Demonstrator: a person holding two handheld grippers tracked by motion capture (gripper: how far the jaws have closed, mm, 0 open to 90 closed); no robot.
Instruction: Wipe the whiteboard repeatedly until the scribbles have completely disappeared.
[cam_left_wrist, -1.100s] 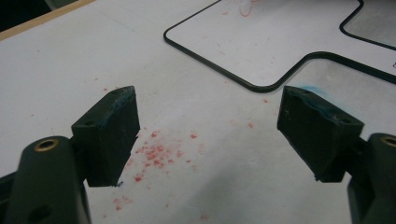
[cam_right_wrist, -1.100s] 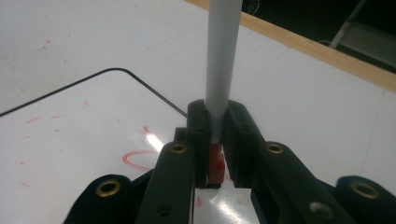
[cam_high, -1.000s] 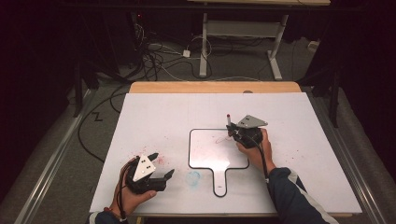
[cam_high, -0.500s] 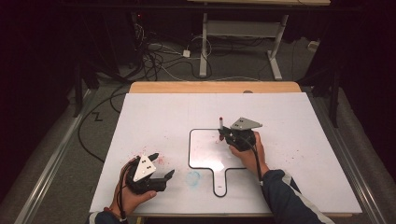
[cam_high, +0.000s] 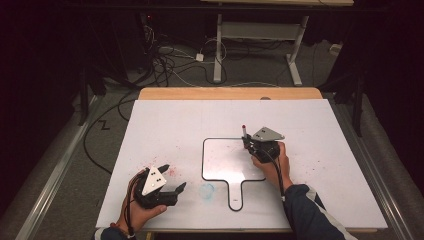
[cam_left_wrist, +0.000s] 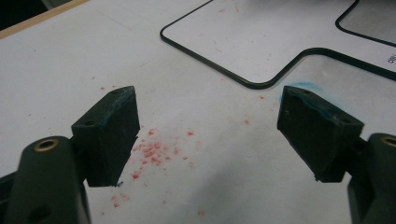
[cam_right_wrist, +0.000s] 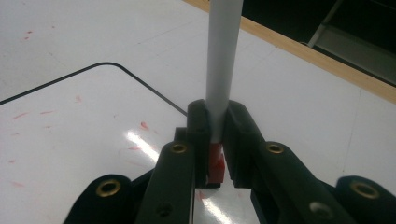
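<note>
Over the whiteboard (cam_high: 225, 160) corner, our right gripper (cam_high: 248, 143) clamps an upright marker (cam_right_wrist: 223, 65); at the bench's near edge, our left gripper (cam_high: 172, 181) rests low, jaws open.

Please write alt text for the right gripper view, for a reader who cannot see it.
The right gripper has its two black jaws shut on a white marker that stands up between them, its red end low in the grip. Below lies a black-rimmed whiteboard with faint red marks, on a white table.
</note>
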